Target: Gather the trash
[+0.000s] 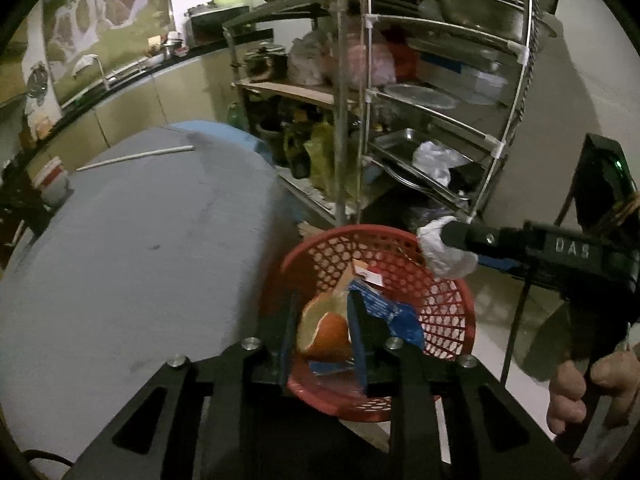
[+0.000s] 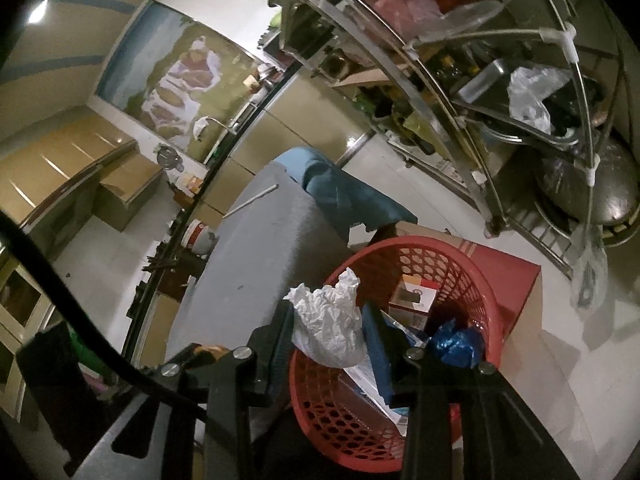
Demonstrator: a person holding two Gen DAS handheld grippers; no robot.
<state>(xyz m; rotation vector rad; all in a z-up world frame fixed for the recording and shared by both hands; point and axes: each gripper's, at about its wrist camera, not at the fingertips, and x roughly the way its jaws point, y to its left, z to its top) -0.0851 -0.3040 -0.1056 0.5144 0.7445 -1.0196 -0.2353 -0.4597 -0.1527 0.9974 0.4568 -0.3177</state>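
Grey tabletop beside red basket. Right gripper jaws pinch crumpled tissue over rim; left gripper jaws grip orange peel. Early release risks floor spill.

My rig: left gripper, black frame, blue finger pads, four silver screws; right gripper, same black build, "DAS" in white; bare-skinned hand; black cable trailing
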